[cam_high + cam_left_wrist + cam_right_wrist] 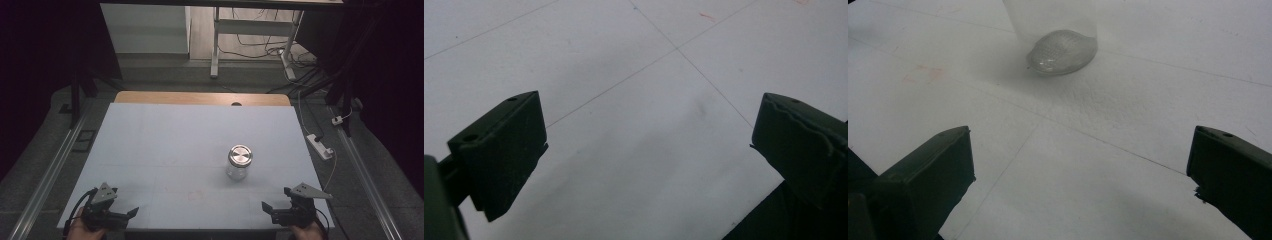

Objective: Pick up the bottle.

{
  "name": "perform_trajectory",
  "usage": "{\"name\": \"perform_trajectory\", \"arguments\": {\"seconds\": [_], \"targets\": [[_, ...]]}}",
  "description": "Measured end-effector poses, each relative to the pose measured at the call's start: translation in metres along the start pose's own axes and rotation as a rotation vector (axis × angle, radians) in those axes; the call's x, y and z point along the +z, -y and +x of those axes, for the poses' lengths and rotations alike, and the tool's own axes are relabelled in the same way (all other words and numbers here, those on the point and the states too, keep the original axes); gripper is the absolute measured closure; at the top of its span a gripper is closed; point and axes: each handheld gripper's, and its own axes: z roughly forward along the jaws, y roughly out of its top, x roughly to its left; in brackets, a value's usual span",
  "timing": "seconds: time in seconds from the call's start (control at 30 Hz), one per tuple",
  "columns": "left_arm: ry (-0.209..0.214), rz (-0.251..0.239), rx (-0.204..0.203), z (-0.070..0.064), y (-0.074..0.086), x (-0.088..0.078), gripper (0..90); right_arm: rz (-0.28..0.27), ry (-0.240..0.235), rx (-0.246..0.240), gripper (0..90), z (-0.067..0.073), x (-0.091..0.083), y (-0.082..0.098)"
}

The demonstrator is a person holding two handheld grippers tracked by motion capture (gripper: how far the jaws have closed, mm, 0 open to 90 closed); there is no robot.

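A clear glass jar (239, 163) with a round metal lid (240, 154) stands upright on the white table (190, 140), right of centre. Its base (1062, 50) shows at the top of the right gripper view. My right gripper (271, 211) rests near the front right corner, below and right of the jar, jaws wide apart with nothing between them (1080, 165). Near the front left corner sits my left gripper (131, 213), also open, with bare table between its jaws (649, 145). A hand holds each gripper at the bottom edge.
A wooden strip (202, 98) runs along the table's far edge. Beyond it stand a desk frame (216, 45) and floor cables (300, 75). A white power strip (320, 146) lies on the floor at the right. Metal rails (50, 170) flank the table.
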Motion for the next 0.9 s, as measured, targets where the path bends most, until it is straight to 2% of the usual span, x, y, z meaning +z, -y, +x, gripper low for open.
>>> {"name": "perform_trajectory", "arguments": {"seconds": [0.17, 0.3, 0.53, 0.7, 0.9], "targets": [[0.011, -0.014, -0.026, 0.0026, 0.0006, -0.0014, 1.6, 0.000, -0.001, -0.001, 0.0, -0.0001, 0.0000, 0.0001], [0.018, -0.019, -0.030, 0.0036, 0.0009, -0.0017, 1.5, 0.000, 0.002, -0.002, 0.0, 0.0000, 0.0000, 0.0001], [0.020, -0.018, -0.034, 0.0041, 0.0009, -0.0016, 1.5, -0.001, 0.011, -0.015, 0.0, 0.0013, 0.0002, -0.0001], [0.021, 0.003, -0.022, 0.0022, 0.0002, 0.0001, 2.5, -0.006, 0.001, -0.007, 0.0, 0.0002, -0.0003, -0.0001], [0.024, 0.001, -0.025, 0.0021, 0.0006, -0.0003, 2.9, -0.002, -0.009, -0.022, 0.0, 0.0011, 0.0008, -0.0012]]}}
